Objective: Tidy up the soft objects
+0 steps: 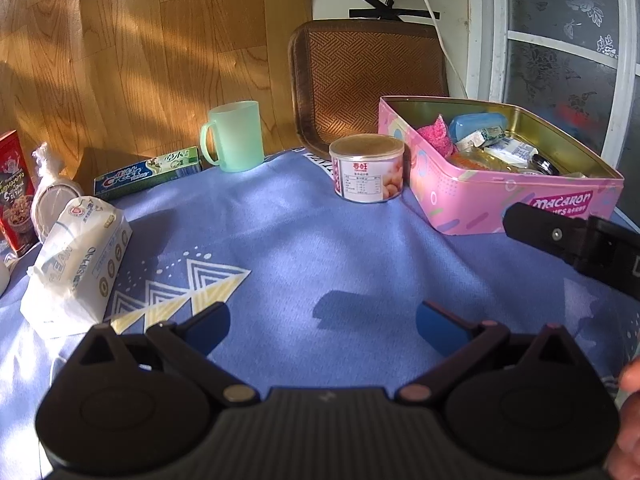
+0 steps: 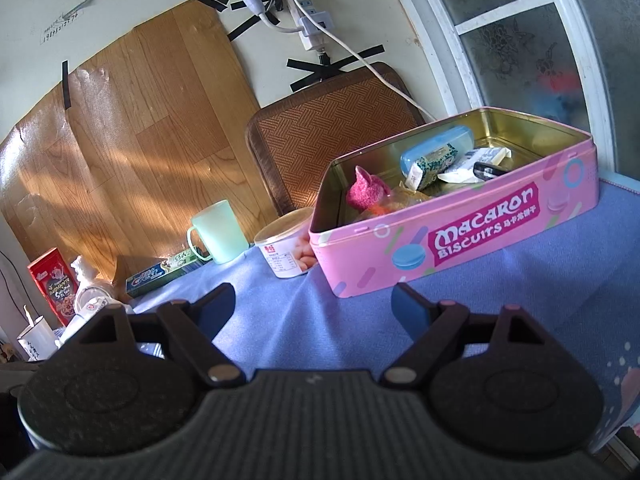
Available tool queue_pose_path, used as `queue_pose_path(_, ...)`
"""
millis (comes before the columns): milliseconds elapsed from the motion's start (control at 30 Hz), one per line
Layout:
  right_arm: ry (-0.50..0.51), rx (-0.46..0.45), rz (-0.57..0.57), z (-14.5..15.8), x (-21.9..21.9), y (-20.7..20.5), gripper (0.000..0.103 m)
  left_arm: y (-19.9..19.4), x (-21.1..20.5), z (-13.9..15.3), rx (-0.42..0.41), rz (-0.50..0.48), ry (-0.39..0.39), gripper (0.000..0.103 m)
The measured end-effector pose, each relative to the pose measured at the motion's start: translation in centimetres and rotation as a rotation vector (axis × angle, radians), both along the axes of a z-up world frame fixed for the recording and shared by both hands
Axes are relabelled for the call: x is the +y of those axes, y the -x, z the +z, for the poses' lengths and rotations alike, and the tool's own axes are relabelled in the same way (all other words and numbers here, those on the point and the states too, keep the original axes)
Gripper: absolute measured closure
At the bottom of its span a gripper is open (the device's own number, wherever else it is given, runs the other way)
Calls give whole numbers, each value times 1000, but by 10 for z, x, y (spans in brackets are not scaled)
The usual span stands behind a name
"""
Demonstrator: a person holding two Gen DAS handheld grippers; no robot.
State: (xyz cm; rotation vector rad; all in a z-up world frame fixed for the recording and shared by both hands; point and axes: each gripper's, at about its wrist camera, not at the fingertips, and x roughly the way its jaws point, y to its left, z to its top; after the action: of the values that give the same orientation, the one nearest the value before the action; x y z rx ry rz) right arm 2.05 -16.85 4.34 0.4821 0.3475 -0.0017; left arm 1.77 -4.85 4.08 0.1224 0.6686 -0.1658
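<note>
A pink macaron biscuit tin [image 1: 520,196] [image 2: 460,240] stands open at the right on the blue cloth. It holds a pink fuzzy sponge [image 1: 436,134] [image 2: 366,192], a blue case [image 2: 436,148], small packets and other items. A white soft tissue pack [image 1: 76,264] lies at the left. My left gripper [image 1: 322,326] is open and empty above the cloth, right of the tissue pack. My right gripper [image 2: 314,306] is open and empty, just in front of the tin; one of its fingers [image 1: 560,240] shows in the left wrist view.
A white can [image 1: 368,168] [image 2: 288,254] stands left of the tin. A green mug [image 1: 236,136] [image 2: 218,232], a Crest toothpaste box [image 1: 148,172] [image 2: 160,274], a red snack box [image 1: 14,192] [image 2: 54,284] and a bagged round item [image 1: 50,196] sit along the back left. A woven mat [image 1: 368,76] leans against the wall.
</note>
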Motion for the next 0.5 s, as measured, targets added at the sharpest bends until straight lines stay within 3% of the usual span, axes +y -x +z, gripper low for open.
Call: queue_pose_path(500,3,4,-3,-2,-1,0,16,-2,-1,-3,11,6,-15,0)
